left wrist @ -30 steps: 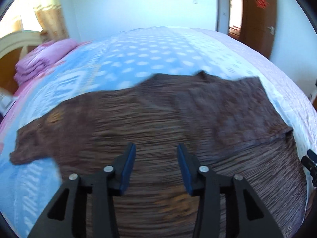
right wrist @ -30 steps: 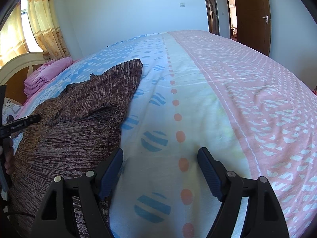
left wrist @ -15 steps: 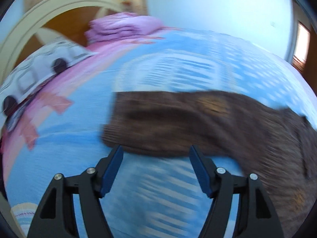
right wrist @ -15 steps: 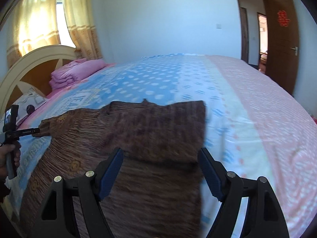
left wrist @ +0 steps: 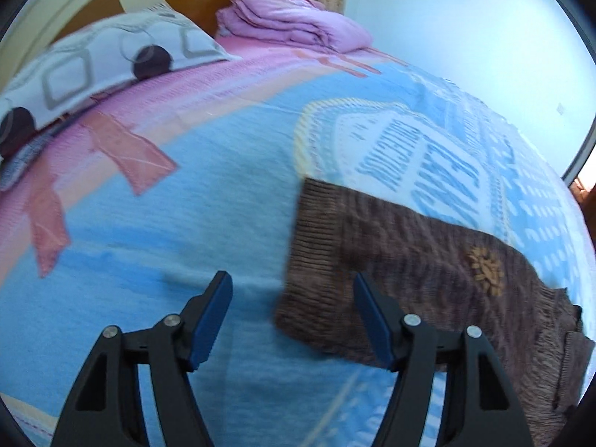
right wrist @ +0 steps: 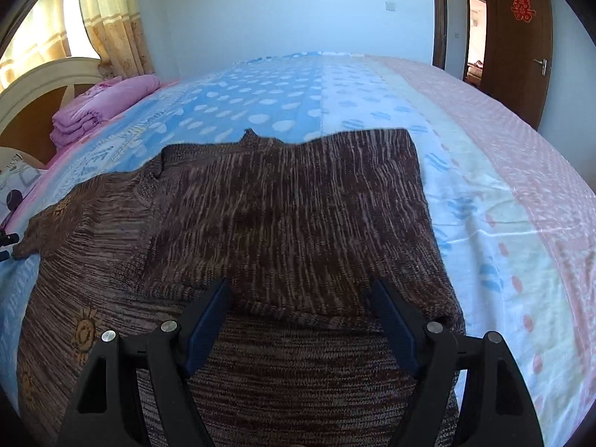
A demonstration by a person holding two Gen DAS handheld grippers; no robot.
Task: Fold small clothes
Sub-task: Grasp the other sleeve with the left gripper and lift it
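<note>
A brown knitted sweater (right wrist: 283, 216) with small gold sun motifs lies flat on the bed. Its right sleeve is folded over the body. Its left sleeve (left wrist: 402, 260) stretches out to the left and ends in a ribbed cuff (left wrist: 316, 257). My left gripper (left wrist: 292, 313) is open and empty, just above the bed, with the cuff between its fingertips. My right gripper (right wrist: 300, 316) is open and empty, over the edge of the folded sleeve. The left gripper's tip shows at the far left of the right wrist view (right wrist: 8, 240).
The bed has a blue and pink patterned cover (left wrist: 167, 231). A patterned pillow (left wrist: 85, 70) and folded pink bedding (left wrist: 294, 18) lie by the headboard (right wrist: 33, 85). A brown door (right wrist: 521, 37) stands at the right.
My left gripper has swung left from the sweater's body to the left sleeve's cuff and opened wider. My right gripper has moved left from the bare bed over the folded sleeve.
</note>
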